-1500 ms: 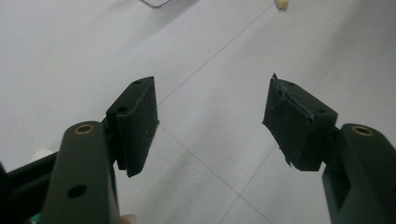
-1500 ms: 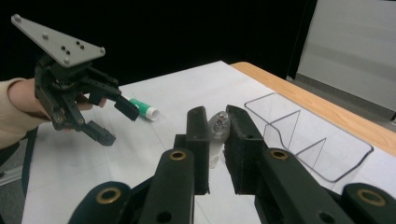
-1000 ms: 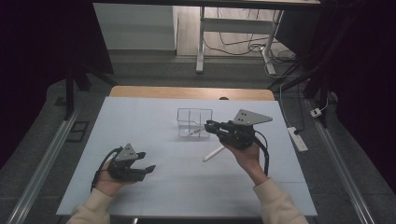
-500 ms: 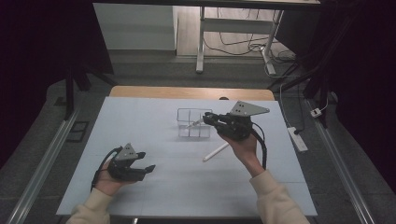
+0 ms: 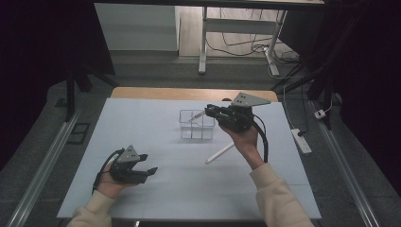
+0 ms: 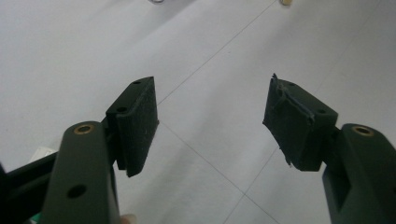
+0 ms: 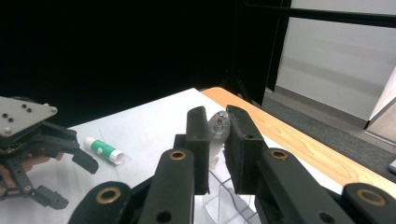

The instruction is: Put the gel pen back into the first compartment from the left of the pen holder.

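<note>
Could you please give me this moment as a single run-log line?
right gripper: shut on pen, above clear organizer | left gripper: open, nothing between its jaws | second pen: on table

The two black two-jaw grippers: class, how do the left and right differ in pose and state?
The left gripper rests low near the white table, jaws wide apart and empty. The right gripper is raised over the clear plastic divided box, jaws shut on a pale slim pen. Both are hand-held.
</note>
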Available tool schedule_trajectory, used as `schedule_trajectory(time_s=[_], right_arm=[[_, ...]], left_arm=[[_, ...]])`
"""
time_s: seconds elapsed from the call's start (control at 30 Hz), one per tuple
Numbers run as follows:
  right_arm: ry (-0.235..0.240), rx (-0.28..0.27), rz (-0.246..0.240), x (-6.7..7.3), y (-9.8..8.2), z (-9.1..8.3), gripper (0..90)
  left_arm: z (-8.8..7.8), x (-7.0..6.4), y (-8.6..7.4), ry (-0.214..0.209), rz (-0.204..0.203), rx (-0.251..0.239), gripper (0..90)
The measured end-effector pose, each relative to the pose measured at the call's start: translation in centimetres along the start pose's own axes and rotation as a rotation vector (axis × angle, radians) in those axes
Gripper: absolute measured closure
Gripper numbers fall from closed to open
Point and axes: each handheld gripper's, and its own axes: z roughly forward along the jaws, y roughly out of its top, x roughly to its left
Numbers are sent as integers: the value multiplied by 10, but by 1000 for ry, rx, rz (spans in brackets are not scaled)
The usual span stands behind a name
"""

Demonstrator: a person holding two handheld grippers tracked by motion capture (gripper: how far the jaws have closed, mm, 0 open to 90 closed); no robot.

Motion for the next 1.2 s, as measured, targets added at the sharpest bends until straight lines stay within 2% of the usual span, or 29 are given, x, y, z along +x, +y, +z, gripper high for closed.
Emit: schedule_trajectory(time_s=[0.27,0.63,1.07,1.13,1.2], right_arm=[[-14,20,12,-9,4,12,789],[-29,66,47,-21,0,34,789],[-16,132,55,-23,-8,62,782],[-14,144,57,-23,-9,66,772],[-12,139,59,-23,-10,69,690]], left_arm=[[1,0,0,-3,0,2,349],[1,1,0,-6,2,4,349],[2,0,1,-7,7,8,349],[2,0,1,-7,8,10,349],[2,0,0,-7,10,11,349]])
